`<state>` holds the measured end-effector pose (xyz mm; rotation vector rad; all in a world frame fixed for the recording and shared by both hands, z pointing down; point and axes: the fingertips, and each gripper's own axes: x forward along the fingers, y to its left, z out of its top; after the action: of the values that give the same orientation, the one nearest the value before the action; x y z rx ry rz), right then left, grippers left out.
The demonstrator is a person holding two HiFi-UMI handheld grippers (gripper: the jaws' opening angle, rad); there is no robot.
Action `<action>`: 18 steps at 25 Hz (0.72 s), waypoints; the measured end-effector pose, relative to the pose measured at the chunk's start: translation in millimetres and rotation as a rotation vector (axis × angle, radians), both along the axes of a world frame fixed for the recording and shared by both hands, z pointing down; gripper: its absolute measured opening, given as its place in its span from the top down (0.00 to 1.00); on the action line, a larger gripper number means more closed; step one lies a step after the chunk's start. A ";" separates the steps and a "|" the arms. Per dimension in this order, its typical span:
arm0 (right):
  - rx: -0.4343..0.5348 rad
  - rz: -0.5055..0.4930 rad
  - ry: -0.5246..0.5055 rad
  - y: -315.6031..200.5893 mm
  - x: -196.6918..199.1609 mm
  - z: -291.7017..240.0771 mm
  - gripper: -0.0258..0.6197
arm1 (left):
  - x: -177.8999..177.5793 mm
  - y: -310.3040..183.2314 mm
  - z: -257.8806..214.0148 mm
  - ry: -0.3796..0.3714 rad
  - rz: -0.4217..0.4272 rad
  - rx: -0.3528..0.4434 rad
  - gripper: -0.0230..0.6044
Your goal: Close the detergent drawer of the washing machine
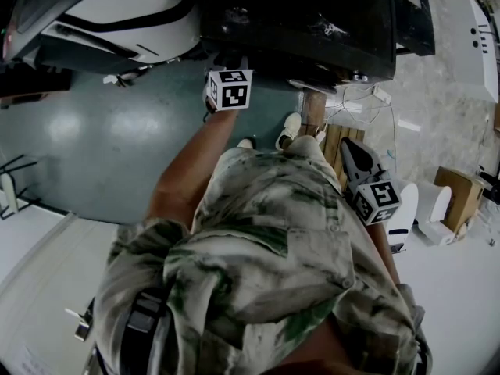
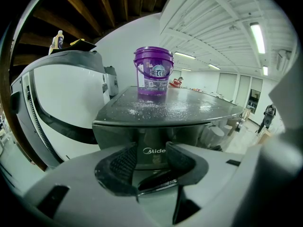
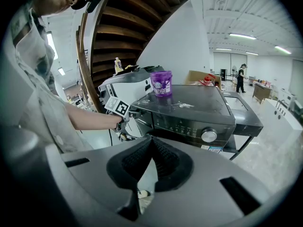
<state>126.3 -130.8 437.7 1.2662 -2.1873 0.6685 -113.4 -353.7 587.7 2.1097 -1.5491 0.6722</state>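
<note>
Glossy black detergent drawer point(image 2: 156, 135) faces open-jawed left gripper point(image 2: 151, 155); right gripper point(image 3: 151, 143) closed, empty. Off-centre push could jam it.

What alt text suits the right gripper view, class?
A dark washing machine with a purple bucket on top; a person's arm holds the left gripper at its upper front corner. The right gripper, in the foreground, has jaws together, empty.

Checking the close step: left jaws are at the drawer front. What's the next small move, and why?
Probably push the left gripper straight forward against the drawer. Its jaws stand apart with the drawer's front just ahead, gripping nothing. The right gripper hangs shut, away from the machine.
</note>
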 end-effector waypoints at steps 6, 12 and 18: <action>-0.003 -0.006 -0.002 -0.5 -0.4 3.5 0.93 | 0.3 -6.3 1.7 -0.004 -0.008 0.000 0.64; 0.009 -0.018 -0.010 2.3 -2.5 0.2 0.93 | 1.6 -2.4 -0.8 -0.005 0.010 -0.008 0.65; 0.015 -0.015 -0.020 12.9 -3.8 0.8 0.93 | -6.8 7.1 -13.3 -0.008 0.008 0.009 0.65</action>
<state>122.5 -117.9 438.5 1.2552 -2.2196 0.6627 -120.2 -346.6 574.4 2.1232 -1.5514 0.6793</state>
